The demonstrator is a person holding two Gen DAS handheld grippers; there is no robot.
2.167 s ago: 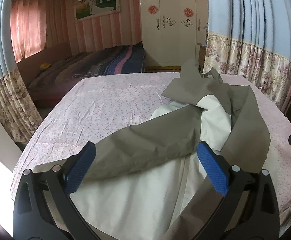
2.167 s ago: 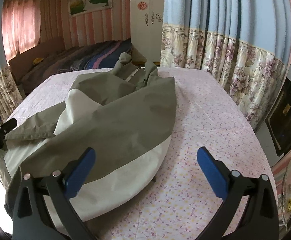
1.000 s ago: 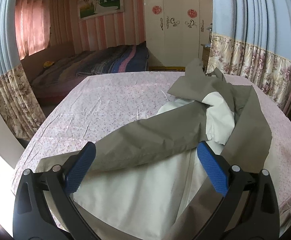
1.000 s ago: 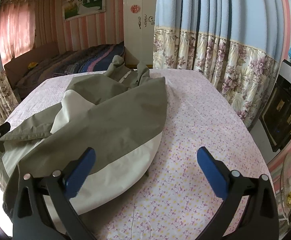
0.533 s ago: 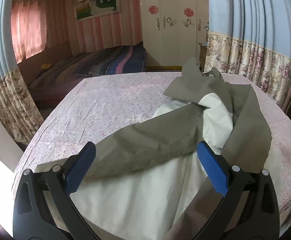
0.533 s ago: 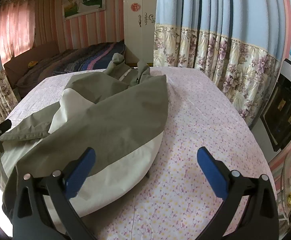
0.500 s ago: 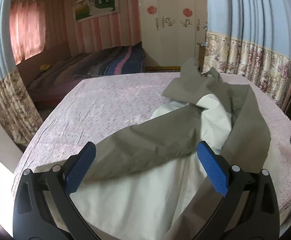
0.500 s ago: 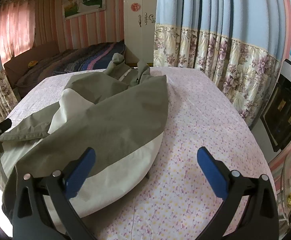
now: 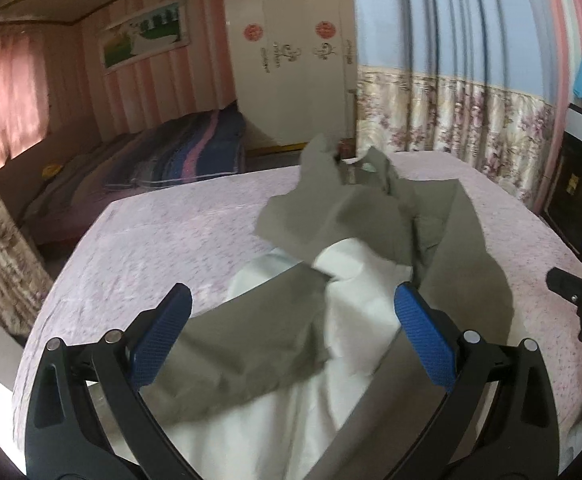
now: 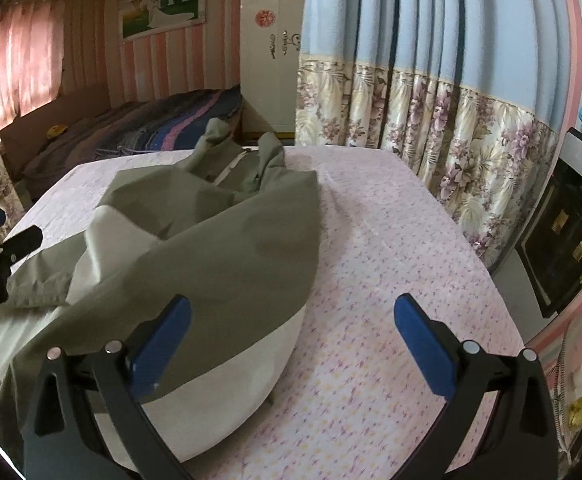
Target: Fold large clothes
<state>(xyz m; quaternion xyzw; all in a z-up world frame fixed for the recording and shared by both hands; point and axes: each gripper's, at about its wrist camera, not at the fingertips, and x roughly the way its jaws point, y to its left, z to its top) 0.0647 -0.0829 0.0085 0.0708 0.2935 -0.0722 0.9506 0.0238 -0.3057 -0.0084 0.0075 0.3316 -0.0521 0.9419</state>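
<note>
A: Where is the garment found?

B: An olive and cream jacket (image 10: 227, 248) is spread in a crumpled heap on a table covered by a pink flowered cloth (image 10: 391, 264). Its olive outer side is turned up over the middle, and cream lining (image 9: 343, 320) is exposed near the front edge. The collar end is bunched at the far side of the table.

A: How are the grippers placed?

B: The left gripper (image 9: 291, 332) is held over the near part of the jacket, its blue-padded jaws set wide apart with olive and cream fabric seen between them. No cloth is pinched. The right gripper (image 10: 291, 336) is also spread wide; its left finger (image 10: 163, 332) is seen over the jacket's cream hem, its right finger over bare tablecloth.

A: And around the table?

B: Blue curtains with a floral border (image 10: 431, 112) are hung on the right. A bed (image 9: 163, 160) and a white wardrobe (image 9: 291, 60) are seen behind, against pink striped walls.
</note>
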